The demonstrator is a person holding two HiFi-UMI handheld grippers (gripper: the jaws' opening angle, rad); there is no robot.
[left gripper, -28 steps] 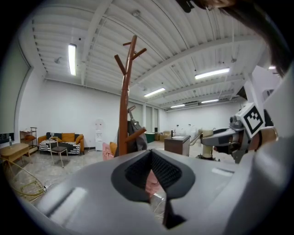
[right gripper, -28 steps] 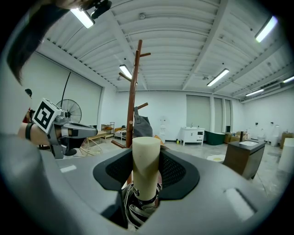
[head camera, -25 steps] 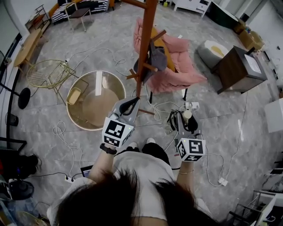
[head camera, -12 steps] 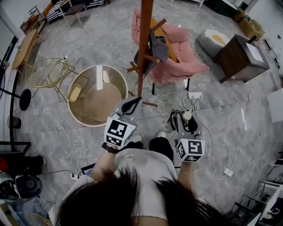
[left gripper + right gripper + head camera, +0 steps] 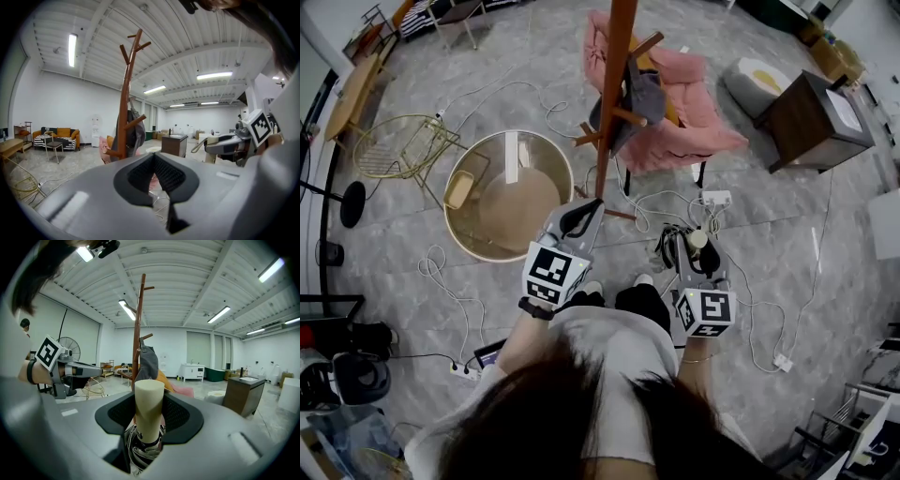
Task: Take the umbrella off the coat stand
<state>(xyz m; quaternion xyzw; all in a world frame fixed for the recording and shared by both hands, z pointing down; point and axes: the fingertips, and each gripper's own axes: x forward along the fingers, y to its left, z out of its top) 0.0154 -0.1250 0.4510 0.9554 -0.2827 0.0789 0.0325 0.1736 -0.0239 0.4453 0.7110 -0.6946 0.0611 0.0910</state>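
A: where's each cam sitting here?
B: head cam's way up top over the person, looking steeply down at the floor (image 5: pixel 389 220). The other two ride low on the left gripper (image 5: pixel 577 217) and right gripper (image 5: pixel 697 251), close behind the jaws, aimed nearly level. All three catch the coat stand (image 5: pixel 612 94) on the far side

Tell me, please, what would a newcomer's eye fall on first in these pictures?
The tall wooden coat stand in mid-floor draws the eye first, a grey garment hung on its pegs and a pink armchair behind it. Next comes the right gripper, shut on the cream handle of a folded umbrella, apart from the stand.
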